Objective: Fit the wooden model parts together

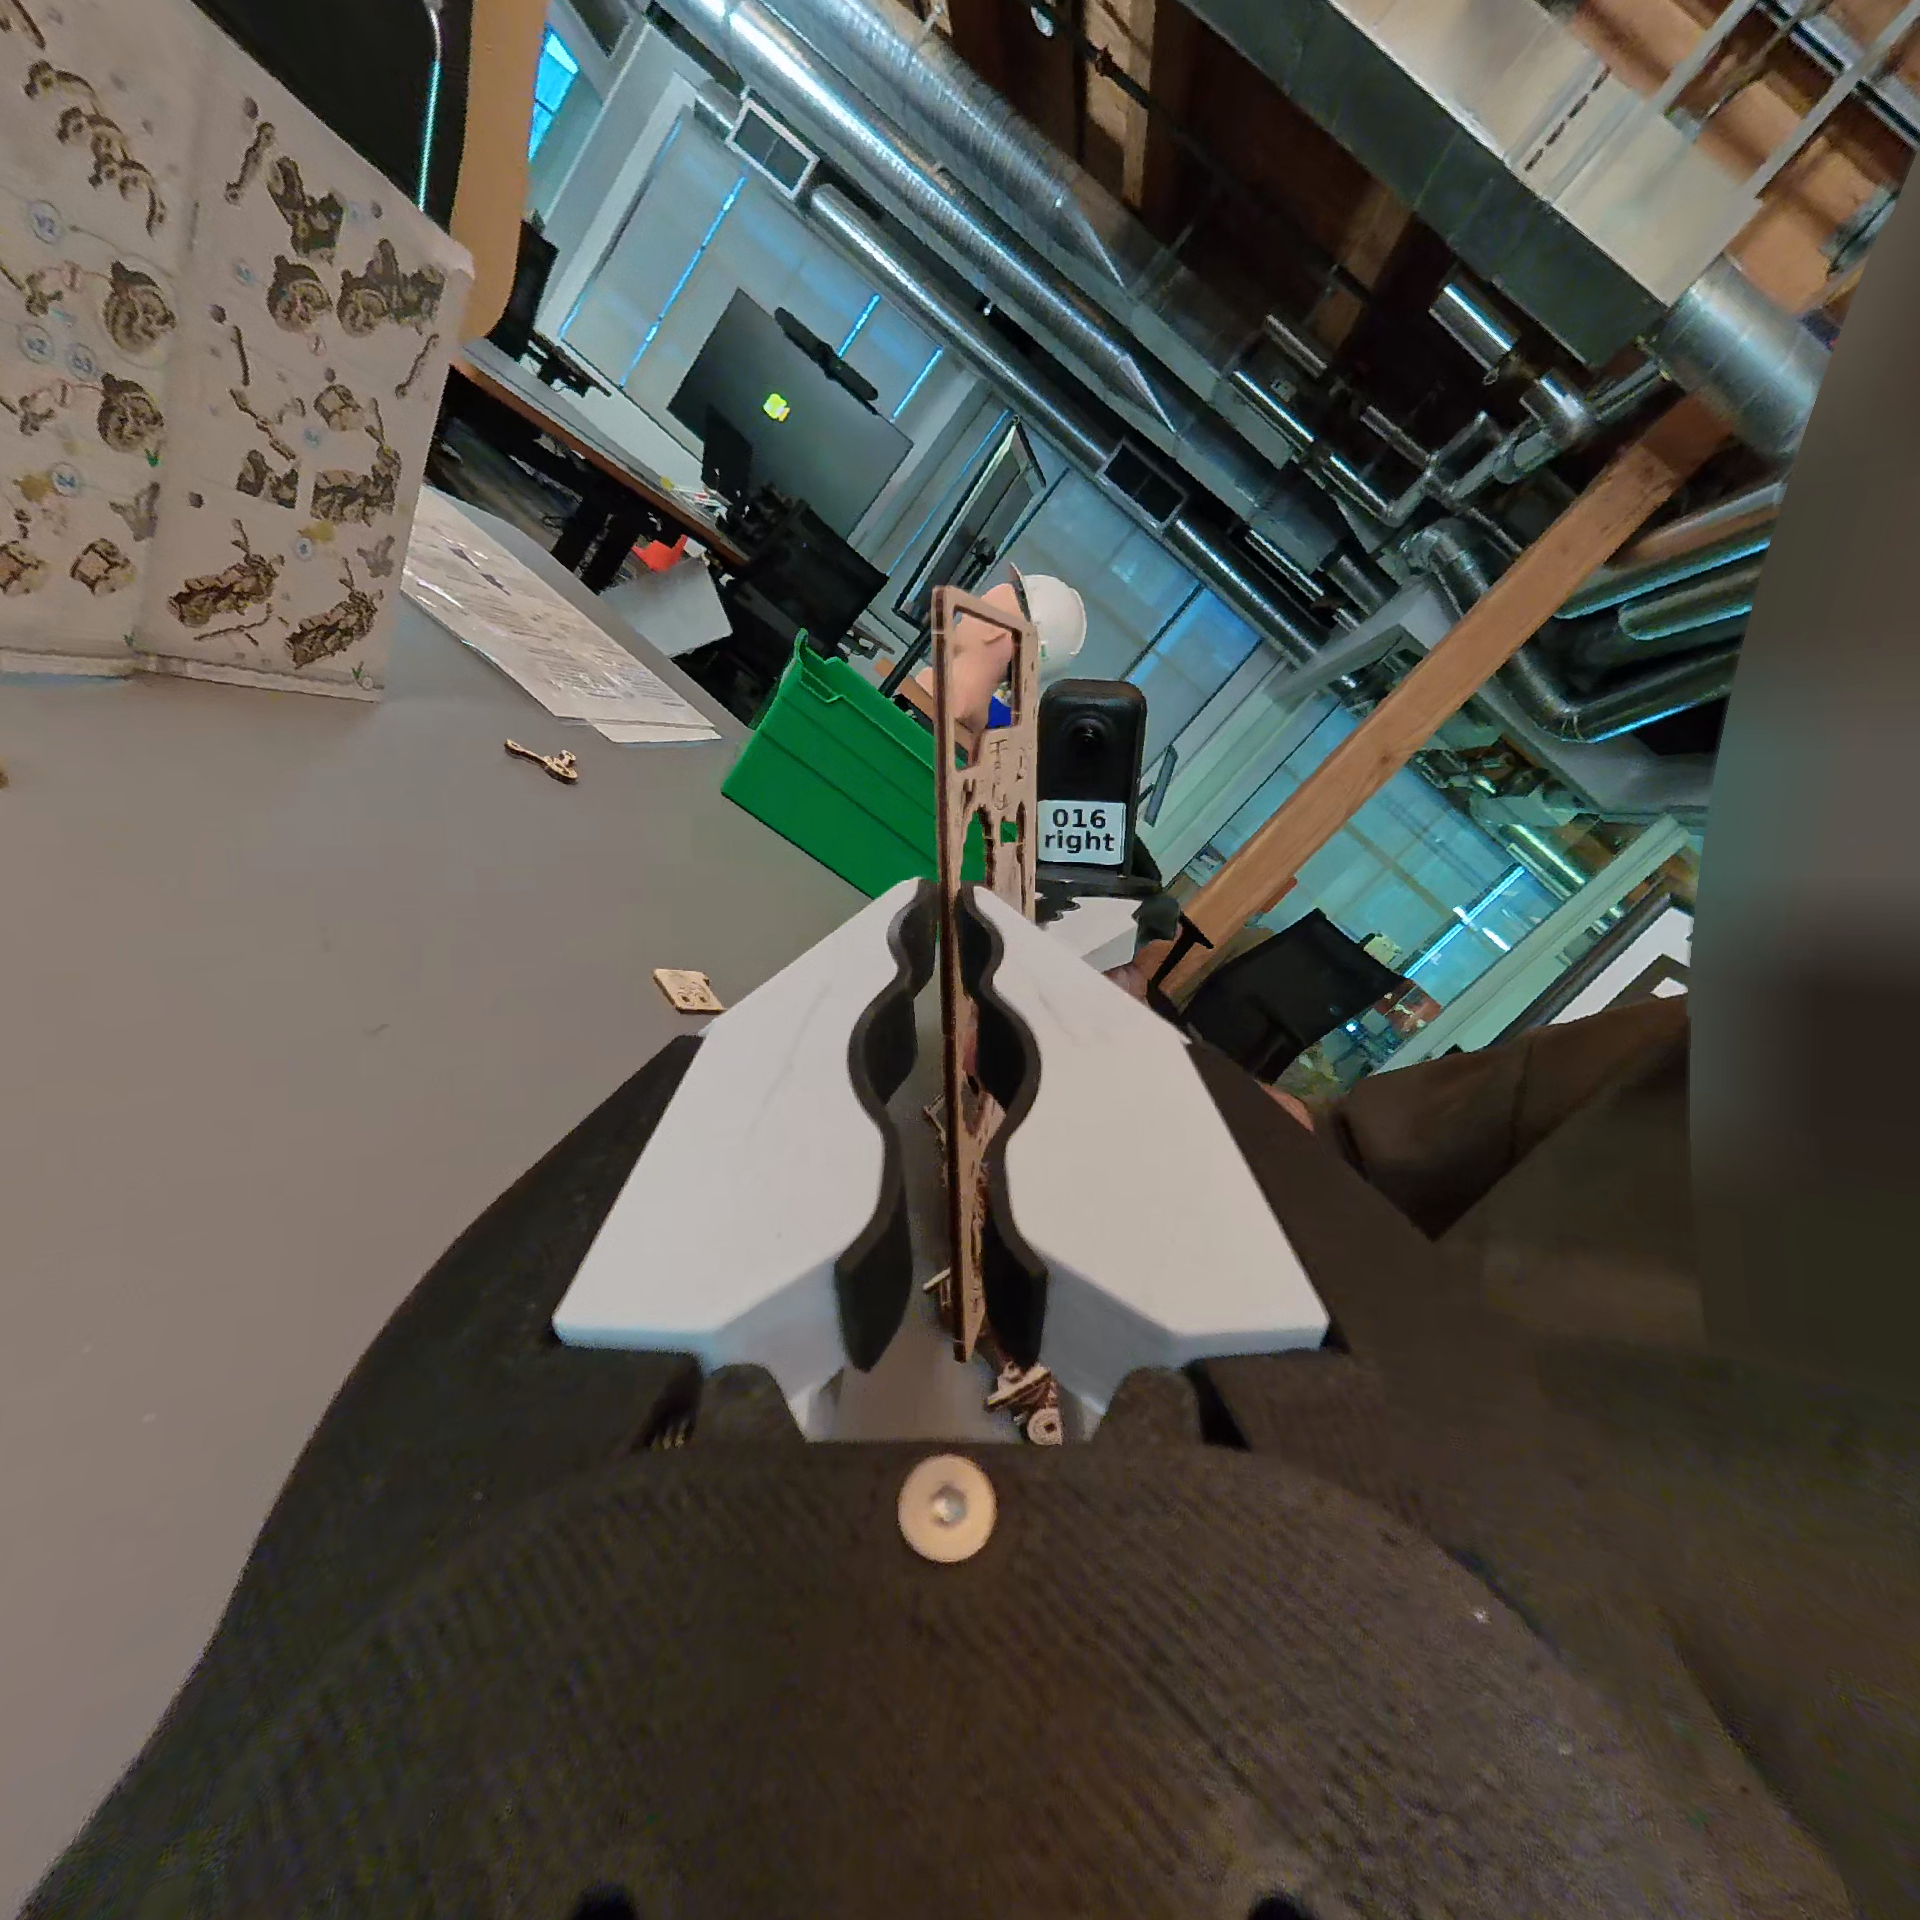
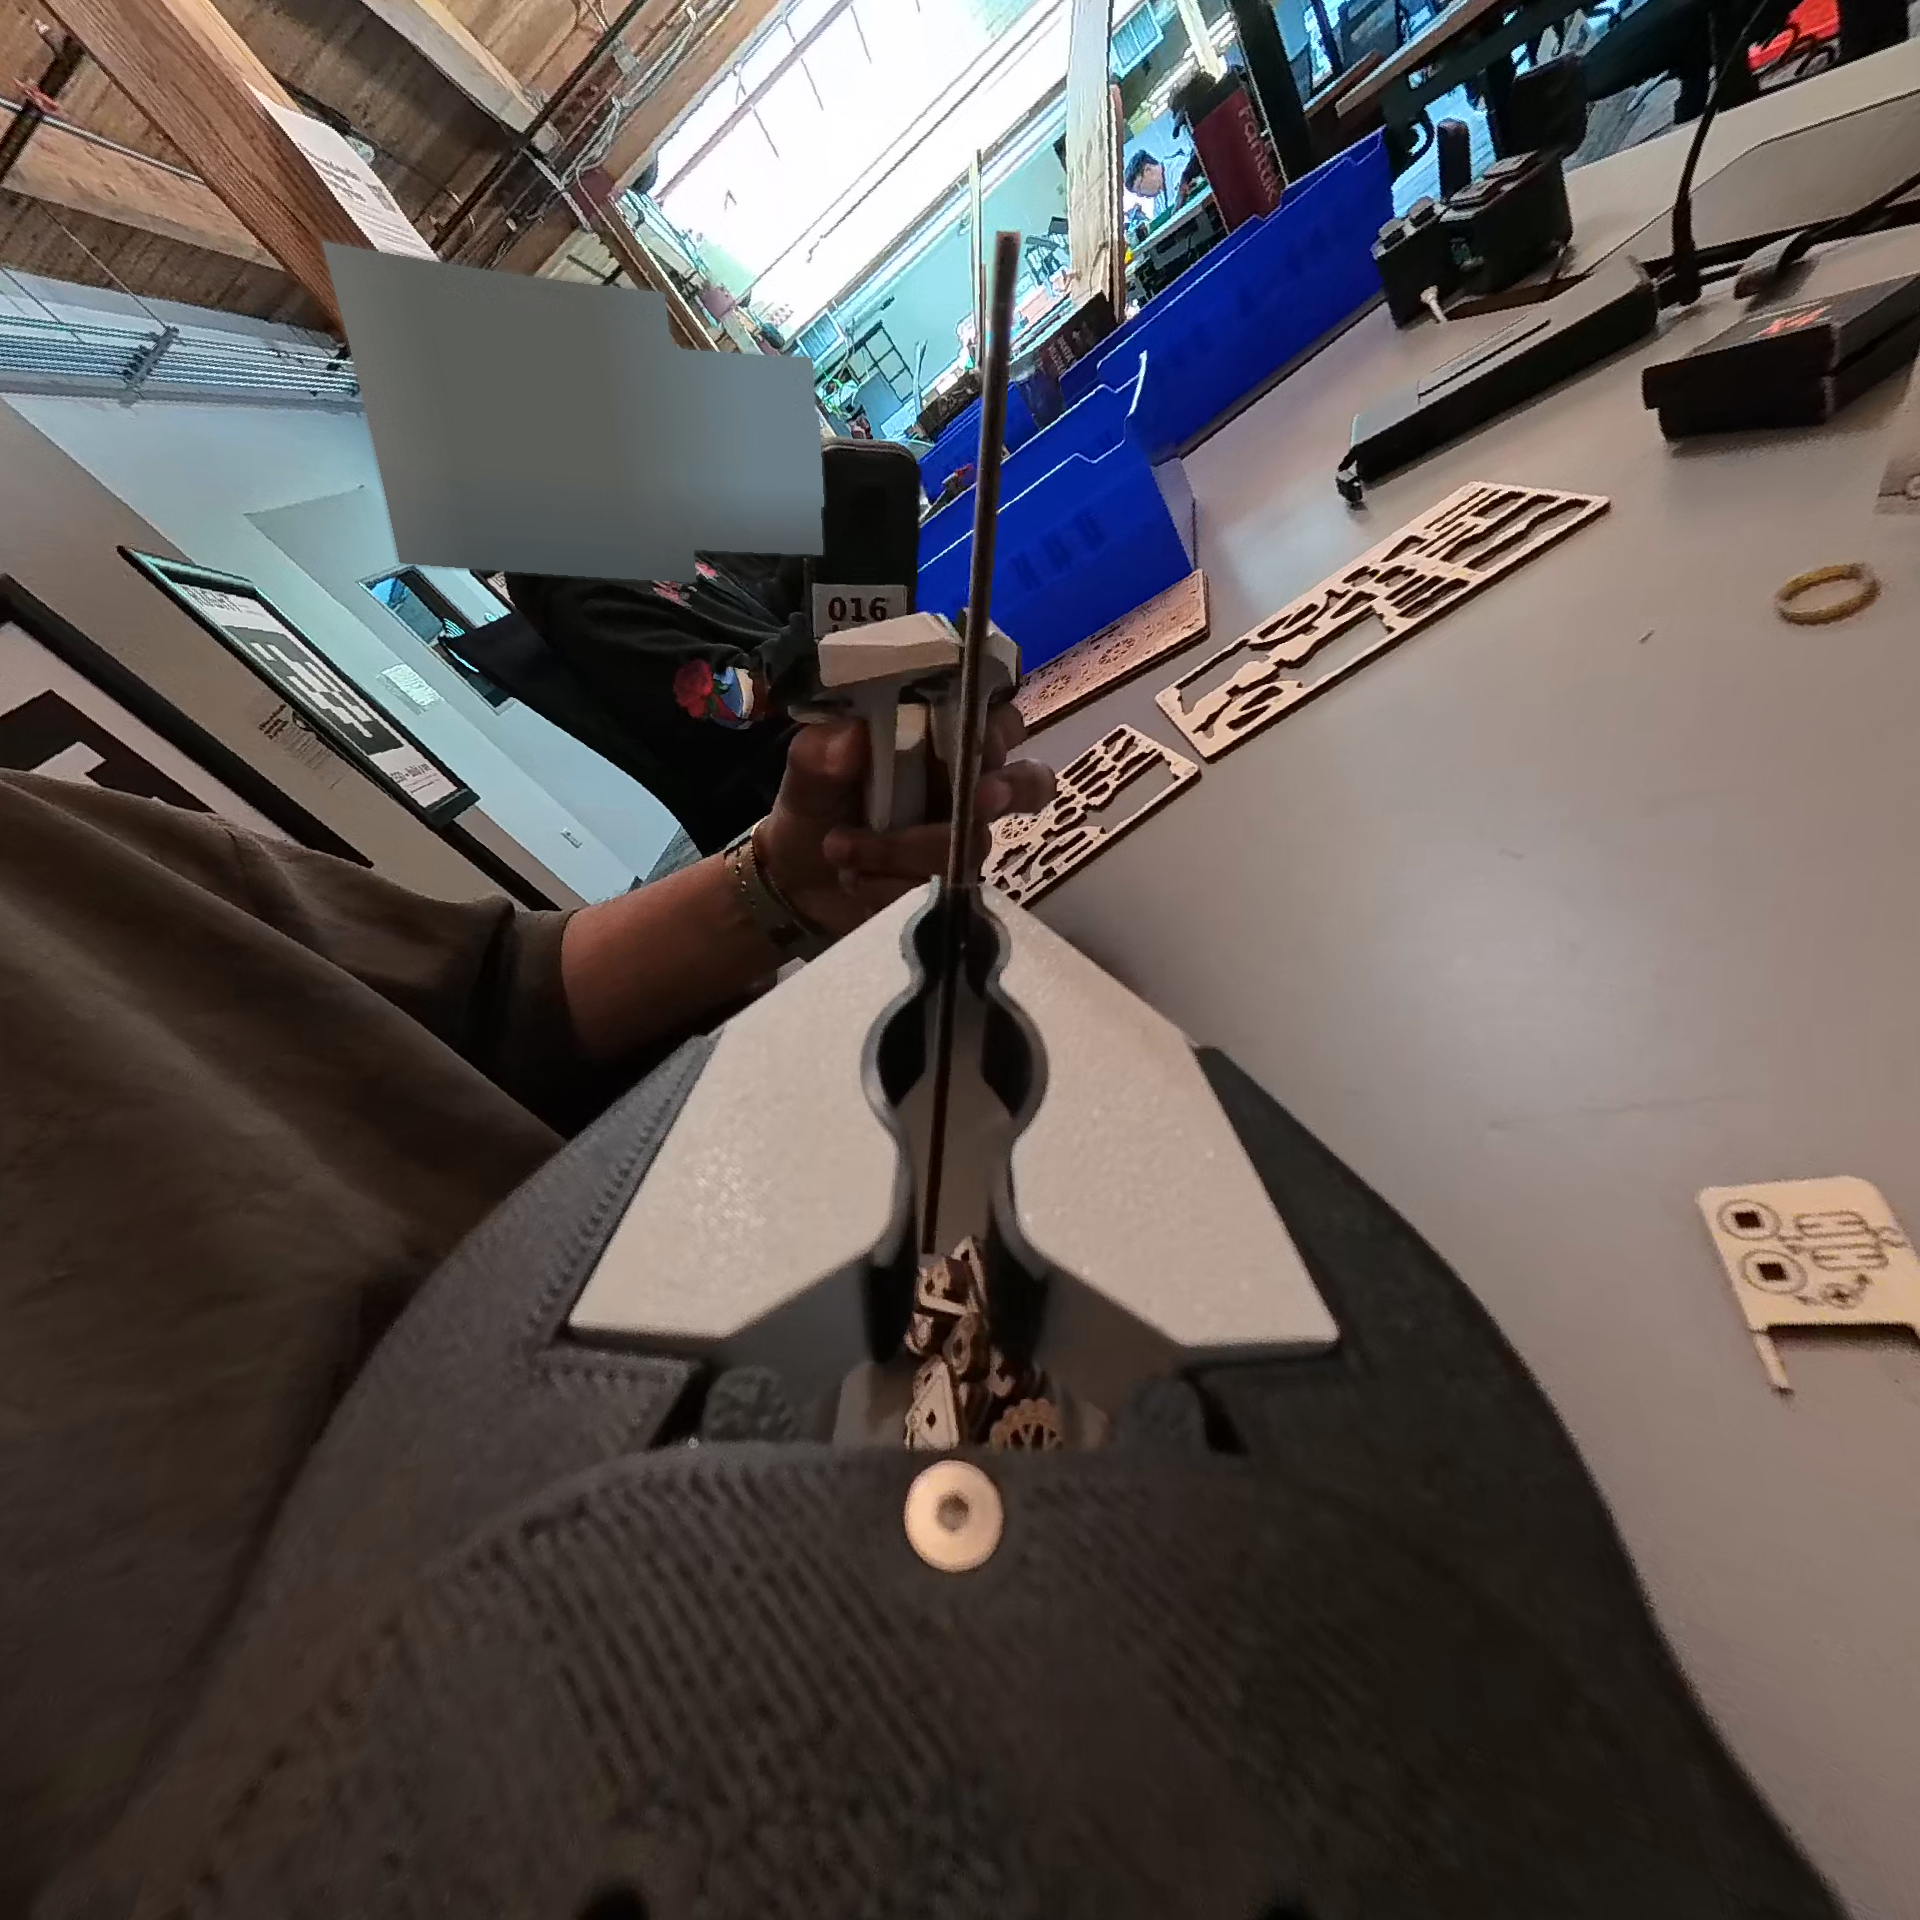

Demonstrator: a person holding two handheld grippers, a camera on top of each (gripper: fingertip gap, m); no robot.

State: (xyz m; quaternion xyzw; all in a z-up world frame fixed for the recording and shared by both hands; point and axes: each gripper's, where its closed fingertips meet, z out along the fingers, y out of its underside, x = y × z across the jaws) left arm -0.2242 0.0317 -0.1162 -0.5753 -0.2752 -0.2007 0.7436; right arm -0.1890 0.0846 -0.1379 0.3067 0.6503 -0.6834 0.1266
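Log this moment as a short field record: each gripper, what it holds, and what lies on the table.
left gripper: shut on wooden sheet, seen edge-on and upright
right gripper: shut on the same thin sheet, which runs on to the left gripper
table: grey
on table, right view: three punched-out wooden frames, a small wooden card, a yellow ring
on table, left view: instruction sheet, two small wooden pieces
bins: green, blue

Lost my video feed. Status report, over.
Left gripper and right gripper both shut on one thin wooden sheet, held edge-on above grey table. No fitting yet. Nothing blocking.
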